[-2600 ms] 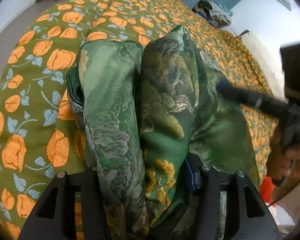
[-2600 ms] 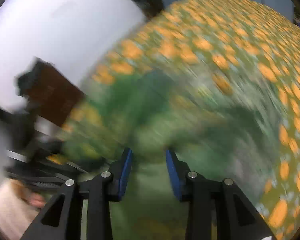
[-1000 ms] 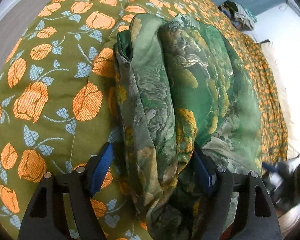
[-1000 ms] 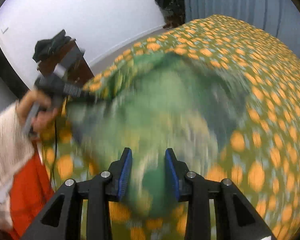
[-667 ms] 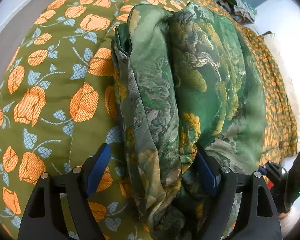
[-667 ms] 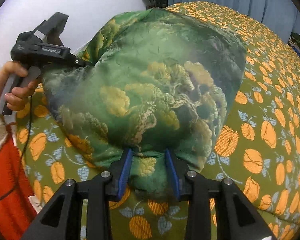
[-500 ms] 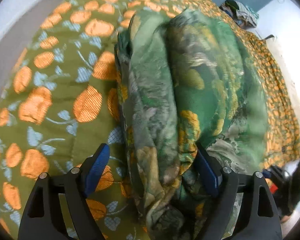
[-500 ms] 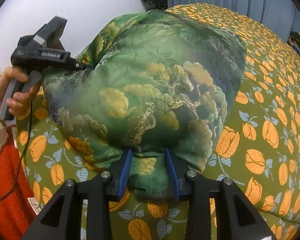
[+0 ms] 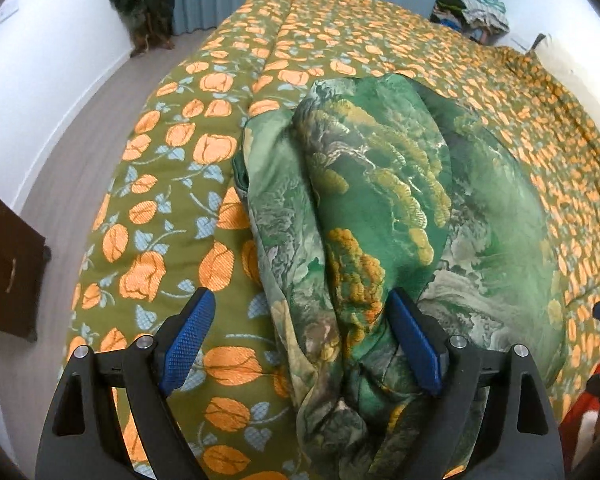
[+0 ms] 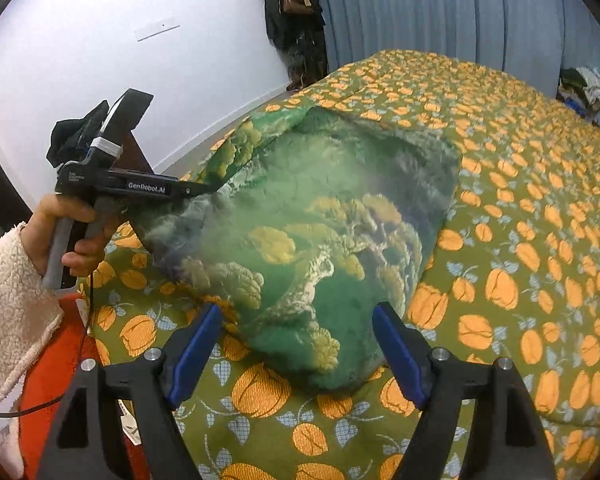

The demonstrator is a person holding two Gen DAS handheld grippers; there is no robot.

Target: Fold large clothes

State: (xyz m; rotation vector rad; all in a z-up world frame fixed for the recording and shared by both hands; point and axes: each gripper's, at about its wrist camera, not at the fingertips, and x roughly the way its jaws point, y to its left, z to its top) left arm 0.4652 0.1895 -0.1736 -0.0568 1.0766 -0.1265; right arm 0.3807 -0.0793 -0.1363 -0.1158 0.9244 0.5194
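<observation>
- Left wrist view is showing the garment (image 9: 380,216) lying folded into a thick, layered bundle on the bed (image 9: 172,216), near the foot-side edge closest to the person.
- Left gripper (image 9: 304,344) is standing wide open; its right pad is touching the bundle's near end, its left pad is hovering over bare quilt, and nothing is clamped.
- Right gripper (image 10: 300,350) is also gaping wide, straddling the near corner of the garment (image 10: 320,232) without pinching it.
- Fabric is looking thin, soft and slightly glossy, probably slippery: layers are likely sliding over one another, so the stack is judged light but floppy and quick to spill open.
- Best hold is looking like the stacked edges at the near end, all layers pinched together, one gripper at each corner; taking only the top layer is risking unfolding.
- Seen from the right wrist, the left tool (image 10: 132,188) in the person's hand (image 10: 66,236) is reaching to the bundle's left corner.
- Bed is wearing an olive quilt with orange flowers; being padded and textured, it is giving under pressure, so fingers pressing down are likely digging into quilt as well as cloth.
- Room is showing white walls, blue curtains (image 10: 440,12), dark clothing hanging in the corner (image 10: 296,20), a clothes pile (image 9: 472,8) beyond the bed, and a dark wooden piece (image 9: 8,268) beside the floor.
</observation>
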